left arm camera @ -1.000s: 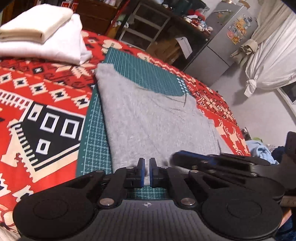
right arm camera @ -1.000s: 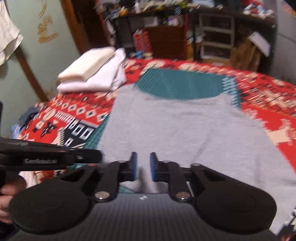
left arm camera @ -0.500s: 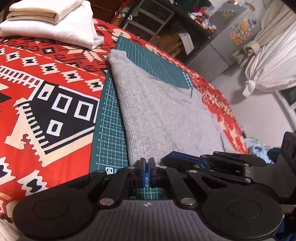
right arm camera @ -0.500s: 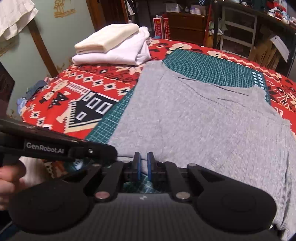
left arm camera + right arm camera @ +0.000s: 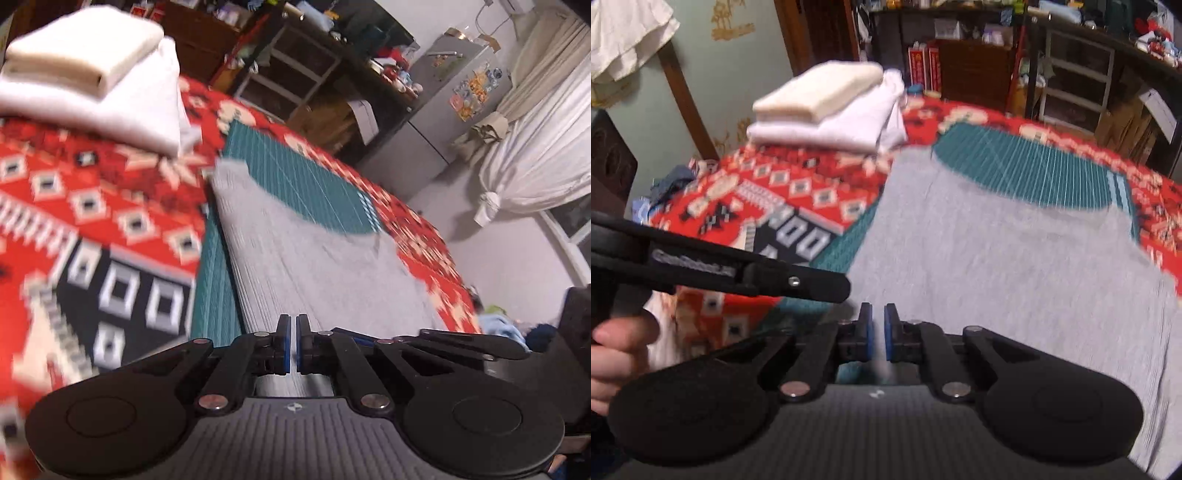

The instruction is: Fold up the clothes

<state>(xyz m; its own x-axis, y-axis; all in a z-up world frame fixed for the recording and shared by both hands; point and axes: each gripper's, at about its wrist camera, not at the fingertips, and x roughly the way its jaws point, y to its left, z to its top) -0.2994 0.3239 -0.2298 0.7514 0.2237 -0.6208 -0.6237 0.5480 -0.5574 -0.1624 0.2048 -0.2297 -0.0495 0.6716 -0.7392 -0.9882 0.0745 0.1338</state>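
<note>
Both claws pinch the near hem of the grey shirt (image 5: 1015, 266): left claw (image 5: 292, 341) clamped on cloth, right claw (image 5: 876, 332) also nipped on it, w/ a sliver of gap. Shirt lies flat on green cutting mat (image 5: 1034, 173) over red patterned blanket (image 5: 55, 192). Folded white stack (image 5: 831, 110) sits at far-left corner.

The garment (image 5: 1015, 266) lies spread flat on the cutting mat (image 5: 1034, 173), which lies on the patterned blanket (image 5: 783, 192). Behind it and to the left, a stack of folded clothes (image 5: 831, 110) sits on the blanket. The shelves (image 5: 1075, 77) stand beyond the far edge, with the fridge (image 5: 443, 110) off to the right.
</note>
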